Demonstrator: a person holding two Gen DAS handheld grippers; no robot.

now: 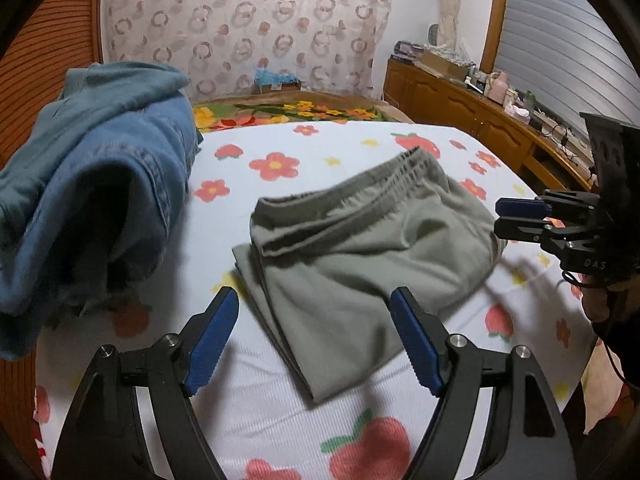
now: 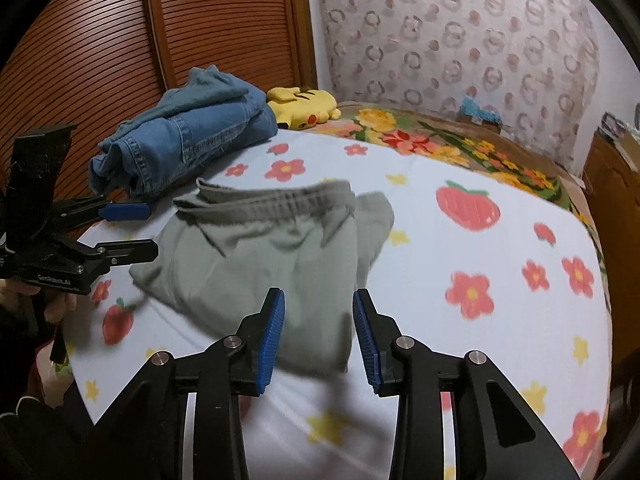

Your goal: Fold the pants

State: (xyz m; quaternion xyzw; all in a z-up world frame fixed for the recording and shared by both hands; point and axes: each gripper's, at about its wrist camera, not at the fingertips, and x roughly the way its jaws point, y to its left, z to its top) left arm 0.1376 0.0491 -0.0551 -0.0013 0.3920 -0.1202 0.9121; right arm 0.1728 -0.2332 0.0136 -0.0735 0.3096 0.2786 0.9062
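1 grey-green pants [image 1: 360,248], folded, mid-bed | 1 blue jeans pile [image 2: 184,136] beyond | 1 yellow plush [image 2: 304,106] | left gripper [image 1: 314,336] wide open, empty | right gripper [image 2: 319,336] partly open, empty | floral bedsheet [image 2: 500,280], louvred wooden doors [image 2: 120,40]

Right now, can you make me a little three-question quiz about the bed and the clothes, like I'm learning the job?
1. True or false: the green pants lie folded on the bedsheet.
2. Which gripper is opened wider, left gripper or right gripper?
3. What yellow thing lies beyond the blue jeans?

Key:
1. True.
2. Left.
3. A plush toy.
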